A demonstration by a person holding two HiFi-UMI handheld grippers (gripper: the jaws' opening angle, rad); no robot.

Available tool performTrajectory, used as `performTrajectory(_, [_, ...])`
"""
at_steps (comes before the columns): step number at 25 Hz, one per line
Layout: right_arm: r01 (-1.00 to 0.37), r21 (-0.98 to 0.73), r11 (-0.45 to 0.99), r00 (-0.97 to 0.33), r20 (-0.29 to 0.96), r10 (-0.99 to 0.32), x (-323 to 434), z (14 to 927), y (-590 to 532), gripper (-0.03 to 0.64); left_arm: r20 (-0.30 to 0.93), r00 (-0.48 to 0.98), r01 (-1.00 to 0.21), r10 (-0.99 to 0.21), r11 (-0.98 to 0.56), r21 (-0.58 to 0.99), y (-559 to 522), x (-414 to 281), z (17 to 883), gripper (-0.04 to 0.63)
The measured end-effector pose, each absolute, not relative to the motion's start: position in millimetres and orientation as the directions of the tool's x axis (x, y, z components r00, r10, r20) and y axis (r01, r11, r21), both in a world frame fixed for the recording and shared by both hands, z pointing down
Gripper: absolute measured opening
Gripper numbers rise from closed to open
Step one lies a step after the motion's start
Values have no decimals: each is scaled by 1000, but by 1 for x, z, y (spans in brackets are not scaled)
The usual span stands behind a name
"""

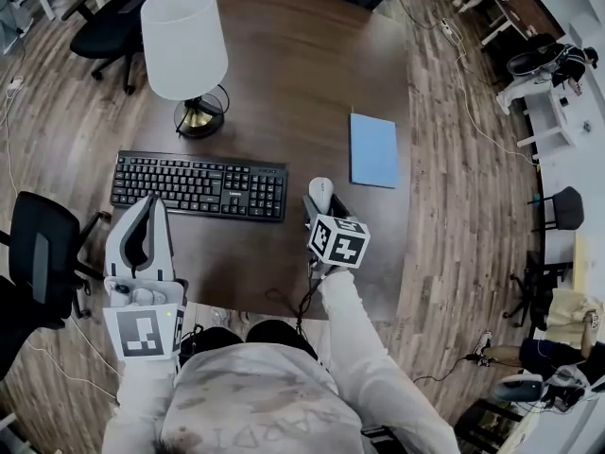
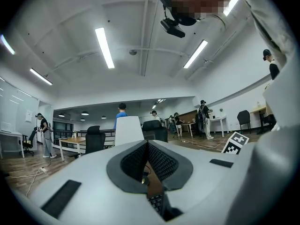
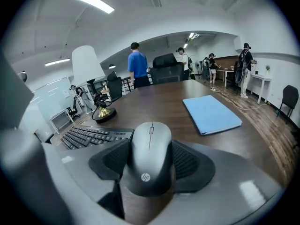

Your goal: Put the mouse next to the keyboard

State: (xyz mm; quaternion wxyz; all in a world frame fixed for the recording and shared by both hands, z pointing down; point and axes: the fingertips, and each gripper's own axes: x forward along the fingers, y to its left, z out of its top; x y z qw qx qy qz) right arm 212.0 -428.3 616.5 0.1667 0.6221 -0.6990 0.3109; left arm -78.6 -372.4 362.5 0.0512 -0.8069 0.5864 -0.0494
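Observation:
A grey mouse [image 1: 320, 190] [image 3: 150, 153] sits just right of the black keyboard [image 1: 198, 185] [image 3: 91, 136] on the brown table. My right gripper [image 1: 322, 204] [image 3: 149, 161] is shut on the mouse, with a dark pad pressed against each of its sides. Whether the mouse rests on the wood or hangs just above it I cannot tell. My left gripper [image 1: 151, 201] [image 2: 147, 143] hovers off the table's front left edge, below the keyboard. Its jaws meet at the tips with nothing between them.
A white-shaded lamp [image 1: 185, 53] [image 3: 93, 86] stands behind the keyboard. A blue notebook [image 1: 374, 149] [image 3: 211, 114] lies to the right of the mouse. Office chairs [image 1: 43, 253] stand around the table [image 1: 284, 74], and people are far off in the room.

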Motion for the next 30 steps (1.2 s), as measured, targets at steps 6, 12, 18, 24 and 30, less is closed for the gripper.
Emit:
performTrajectory(6, [-975, -222, 7, -157, 665, -730, 214, 640, -434, 298, 36, 283, -948, -958, -285, -144, -372, -83, 370, 6])
performTrajectory(12, [-981, -191, -13, -128, 707, -695, 215, 658, -439, 298, 51, 257, -954, -965, -261, -146, -372, -92, 374, 6])
performTrajectory(18, [-986, -163, -34, -99, 737, -669, 219, 668, -439, 298, 59, 241, -958, -969, -248, -147, -370, -96, 377, 6])
performTrajectory(24, [-989, -142, -37, -83, 751, -655, 218, 673, -440, 298, 60, 229, -960, -972, -235, -149, -369, -102, 377, 6])
performTrajectory(30, [-991, -132, -34, -80, 762, -642, 217, 676, -442, 303, 60, 227, -960, -972, -234, -152, -368, -103, 378, 6])
